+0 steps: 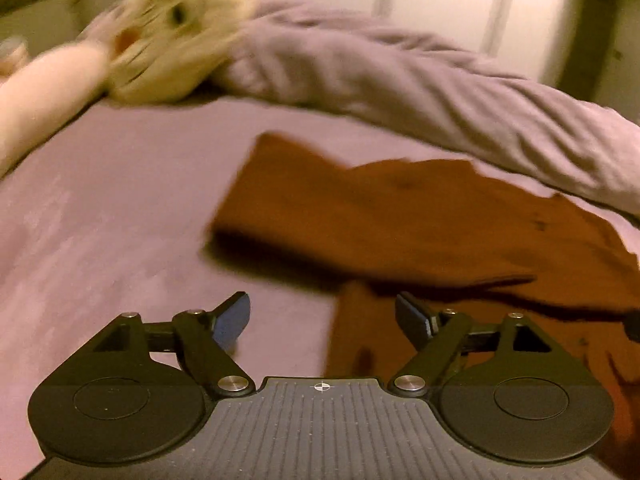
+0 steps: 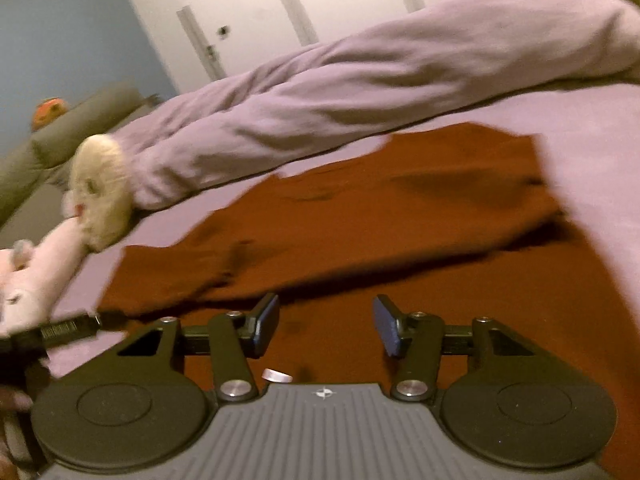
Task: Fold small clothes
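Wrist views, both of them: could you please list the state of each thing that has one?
Rust-brown garment: lying on the bed, partly folded over itself.
Lilac duvet: bunched in a roll beyond the garment.
Left gripper: open, nothing between the fingers.
Right gripper: open above the garment, gripping nothing.

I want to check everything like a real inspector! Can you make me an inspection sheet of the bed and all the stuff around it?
Surface: a bed sheet, pale purple, mostly smooth.
Job's things: one brown garment lying on the sheet, partly folded over itself.
Clutter: a rumpled purple blanket bunched along the far side; a cream plush toy and a pink plush toy beside it.
Grippers: left gripper open, nothing between its fingers, at the garment's edge; right gripper open over the garment, not gripping it.
Cables: nothing seen.
Surroundings: white cupboard doors, a blue wall, an olive cushion. Both views are blurred.
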